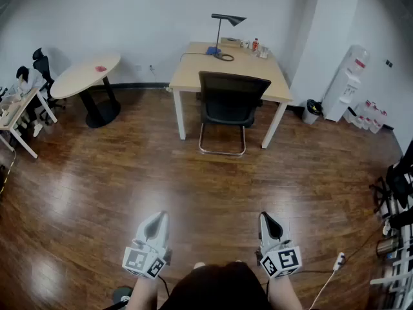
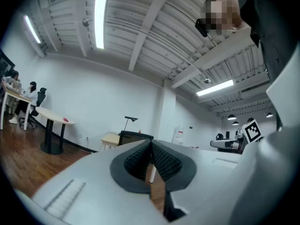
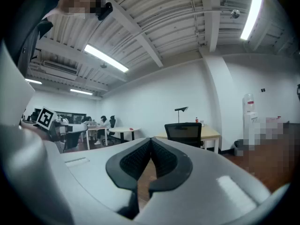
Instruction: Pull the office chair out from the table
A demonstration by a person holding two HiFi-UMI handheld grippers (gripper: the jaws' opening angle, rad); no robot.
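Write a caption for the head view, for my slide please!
Left gripper and right gripper, both shut, face the office chair pushed in at the desk.

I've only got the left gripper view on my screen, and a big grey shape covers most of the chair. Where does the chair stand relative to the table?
Observer: In the head view the office chair is pushed in at the near side of the table, with its back facing the person.
Operator: Is either of those tools touching it?
Observer: No. The left gripper and the right gripper are both well short of it, with a stretch of wooden floor between.
Operator: And the other tool, is it holding something?
Observer: The right gripper view shows its jaws together with nothing between them.
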